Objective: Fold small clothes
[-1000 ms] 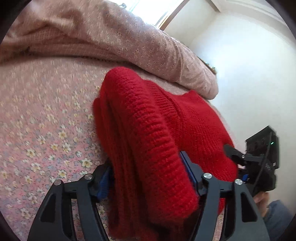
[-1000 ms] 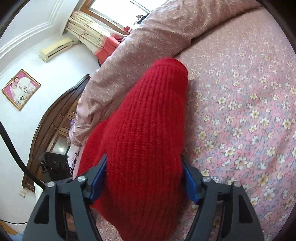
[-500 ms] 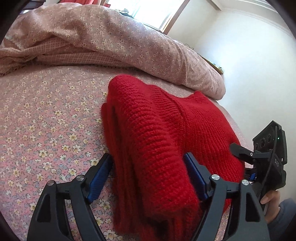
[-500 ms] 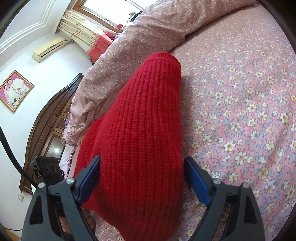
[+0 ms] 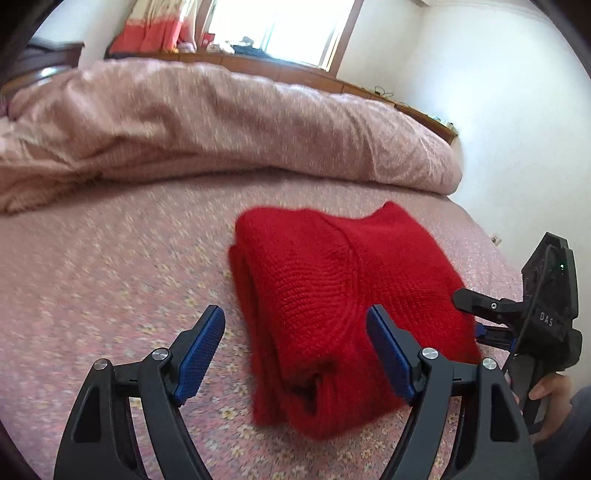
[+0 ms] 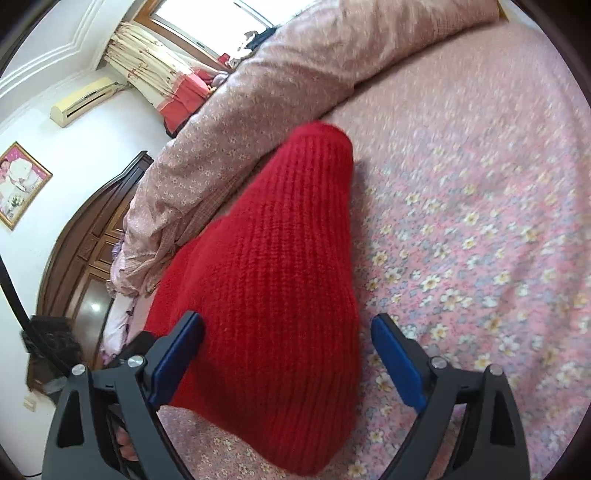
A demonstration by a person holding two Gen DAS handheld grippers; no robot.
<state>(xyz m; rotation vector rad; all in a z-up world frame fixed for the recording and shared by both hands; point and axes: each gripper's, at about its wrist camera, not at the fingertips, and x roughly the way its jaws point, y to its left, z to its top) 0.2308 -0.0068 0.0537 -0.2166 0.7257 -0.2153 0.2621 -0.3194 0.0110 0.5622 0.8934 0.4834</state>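
Left gripper point(image 5: 295, 345): jaws spread wide, holding nothing; the blue pads point(image 5: 199, 354) sit either side of the near end of the sweater without pinching it.
Right gripper point(image 6: 288, 363): also released, its fingers apart; the left pad touches or nearly touches the knit, the right pad stands clear with sheet showing in the gap.
Red sweater point(image 5: 343, 295): folded into a thick bundle, lying on the bed directly ahead of both grippers; from the left wrist its stacked layers show along the edge between the fingers, from the right wrist a ribbed fold point(image 6: 280, 266) runs away from the jaws.
Bed sheet point(image 5: 110, 273): pink, flowered, under and around the sweater, blurred on the left side.
Right gripper seen from the left wrist point(image 5: 480, 314): just beyond the sweater's right edge, a hand point(image 5: 550, 391) on its handle.
Duvet point(image 5: 221, 125): bunched in a long roll past the sweater.
Far off: window point(image 5: 280, 26) and curtain point(image 6: 147, 70), wooden headboard point(image 6: 92, 236), framed picture point(image 6: 18, 184).
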